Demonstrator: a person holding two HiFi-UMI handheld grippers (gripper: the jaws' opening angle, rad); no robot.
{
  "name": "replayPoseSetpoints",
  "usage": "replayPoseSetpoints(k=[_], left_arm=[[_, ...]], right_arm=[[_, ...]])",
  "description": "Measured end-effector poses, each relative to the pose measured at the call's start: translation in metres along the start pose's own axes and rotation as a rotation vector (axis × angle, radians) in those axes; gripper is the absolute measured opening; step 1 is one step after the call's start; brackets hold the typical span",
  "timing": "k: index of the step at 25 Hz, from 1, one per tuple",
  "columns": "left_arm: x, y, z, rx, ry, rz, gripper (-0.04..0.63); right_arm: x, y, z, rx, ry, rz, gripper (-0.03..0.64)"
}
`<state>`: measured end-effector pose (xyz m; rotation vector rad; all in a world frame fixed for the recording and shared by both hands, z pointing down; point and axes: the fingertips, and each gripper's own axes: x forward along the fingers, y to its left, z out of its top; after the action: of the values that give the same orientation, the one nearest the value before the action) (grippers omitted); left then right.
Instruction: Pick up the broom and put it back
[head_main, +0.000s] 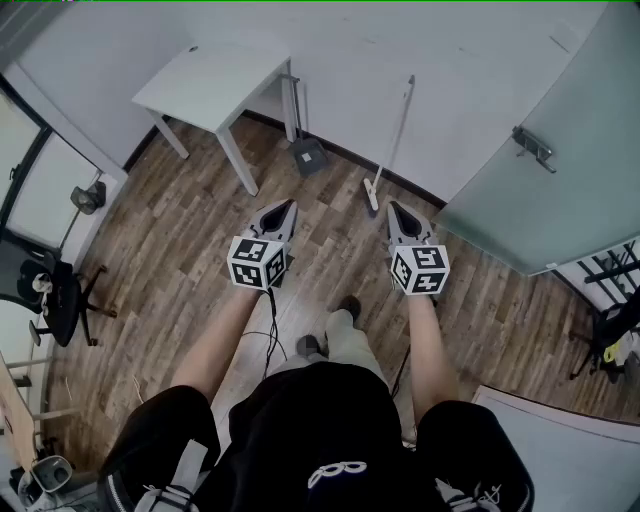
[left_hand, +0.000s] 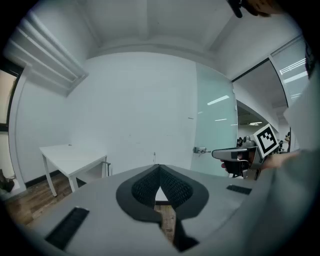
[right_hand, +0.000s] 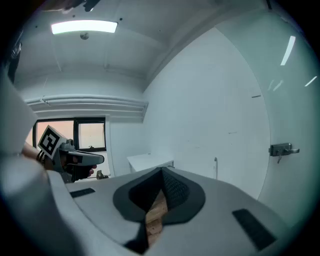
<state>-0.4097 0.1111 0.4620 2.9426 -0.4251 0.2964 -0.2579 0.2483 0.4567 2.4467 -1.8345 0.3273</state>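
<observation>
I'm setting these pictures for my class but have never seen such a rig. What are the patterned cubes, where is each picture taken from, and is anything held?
No robot: a person holds a left gripper and a right gripper; the patterned cubes are part of them. The top-down picture comes from a camera on the head, the other two from cameras riding on each gripper. Both pairs of fingers are closed and empty. Ahead, a broom leans on the wall, near a dustpan and a white table.

broom: 1 | dustpan: 1 | white table: 1 | office chair: 1 | glass door: 1
</observation>
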Motion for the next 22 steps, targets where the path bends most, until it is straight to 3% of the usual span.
replayPoseSetpoints(k=[10,22], left_arm=[[-0.012,-0.018,-0.007,0.005,0.011,-0.005,0.017],[0.095,-0.051,0.005,-0.016,0.027,0.013,0.017]], right_arm=[[-0.015,0.006,-0.003,-0.007,-0.005,0.006,0.025],[0.02,-0.099,0.008,-0.007,0.004,0.038,0.025]])
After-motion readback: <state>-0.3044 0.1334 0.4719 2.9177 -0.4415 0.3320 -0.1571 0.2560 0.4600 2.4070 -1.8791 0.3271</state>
